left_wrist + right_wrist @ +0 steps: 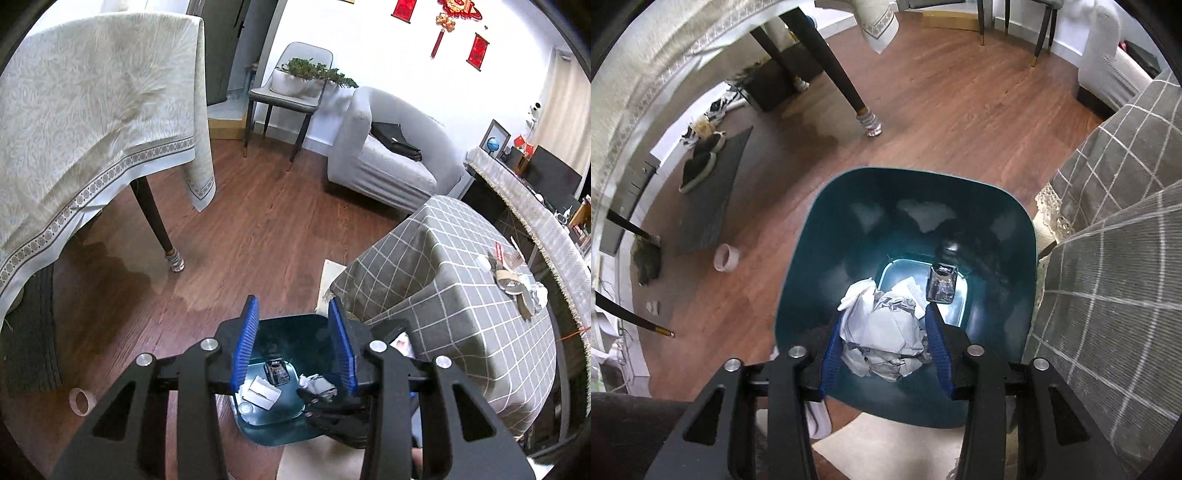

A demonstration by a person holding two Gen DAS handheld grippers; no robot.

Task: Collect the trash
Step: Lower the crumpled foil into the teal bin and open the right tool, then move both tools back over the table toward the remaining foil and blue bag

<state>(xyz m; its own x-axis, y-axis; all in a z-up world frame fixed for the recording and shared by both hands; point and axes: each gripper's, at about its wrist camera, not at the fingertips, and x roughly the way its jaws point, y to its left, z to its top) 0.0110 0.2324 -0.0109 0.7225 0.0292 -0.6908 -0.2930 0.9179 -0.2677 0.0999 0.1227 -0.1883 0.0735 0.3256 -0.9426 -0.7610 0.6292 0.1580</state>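
A dark teal trash bin [812, 258] stands on the wood floor beside a checked-cloth table. My right gripper [884, 314] is shut on a crumpled white paper ball [886, 332] and holds it over the bin's opening. A small dark packet [942, 284] lies on the bin's bottom. In the left wrist view my left gripper [293, 314] is open and empty above the same bin [295, 339]; white paper scraps [260, 393] and the dark packet [277, 371] lie inside. The right gripper's black frame [332, 413] reaches into the bin.
A table with a grey checked cloth [461, 295] stands right of the bin, with more litter [513, 277] on it. A roll of tape [726, 257] lies on the floor to the left. A table with a cream cloth [92, 110], a chair [291, 92] and a sofa [388, 155] stand farther off.
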